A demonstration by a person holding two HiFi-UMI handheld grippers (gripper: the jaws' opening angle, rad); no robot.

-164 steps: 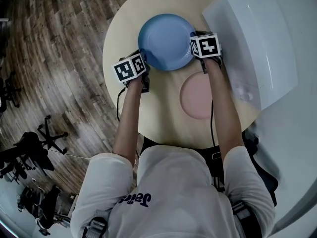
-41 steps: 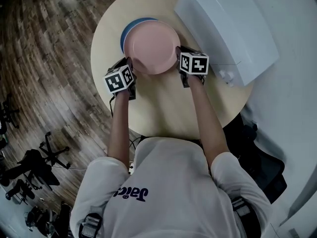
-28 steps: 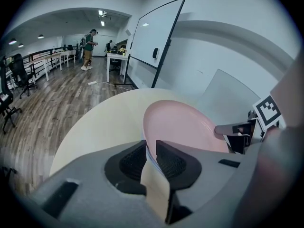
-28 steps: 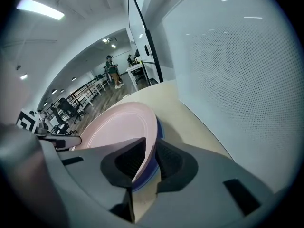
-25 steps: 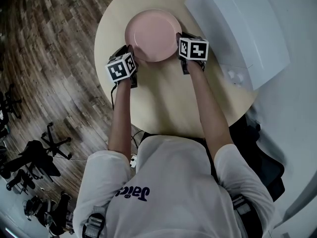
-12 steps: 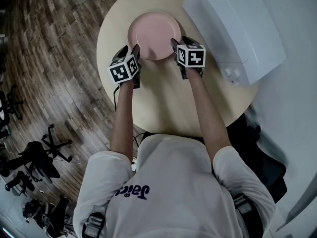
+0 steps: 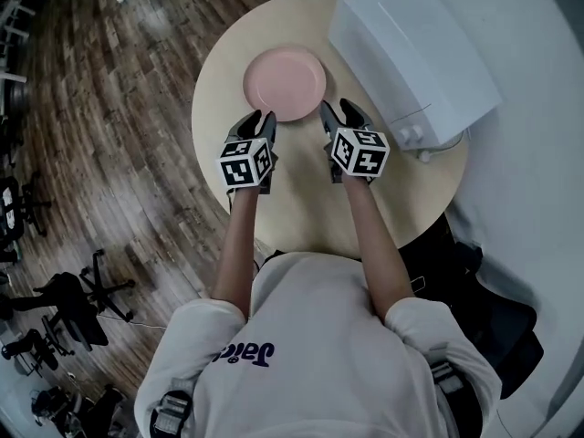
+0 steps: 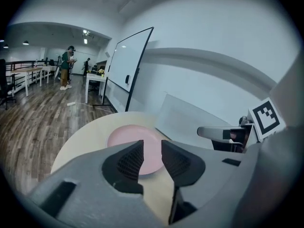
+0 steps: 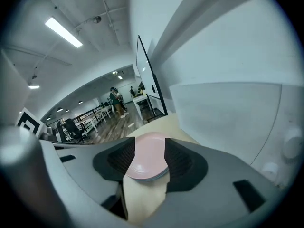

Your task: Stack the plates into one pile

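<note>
Pink plate (image 7: 284,84) just ahead of your claws, untouched, left gripper (image 7: 258,119) jaws apart, just narrowing, right gripper (image 7: 339,109) just opened wide, both empty

Left hand-held gripper (image 7: 258,121) narrowing, right hand-held gripper (image 7: 339,112) opened, both empty.

Wood-plank floor (image 7: 109,108), standing whiteboard (image 8: 127,68), ceiling strip light (image 9: 64,32).

A white box (image 7: 415,57) rests on the round table (image 7: 301,208).
</note>
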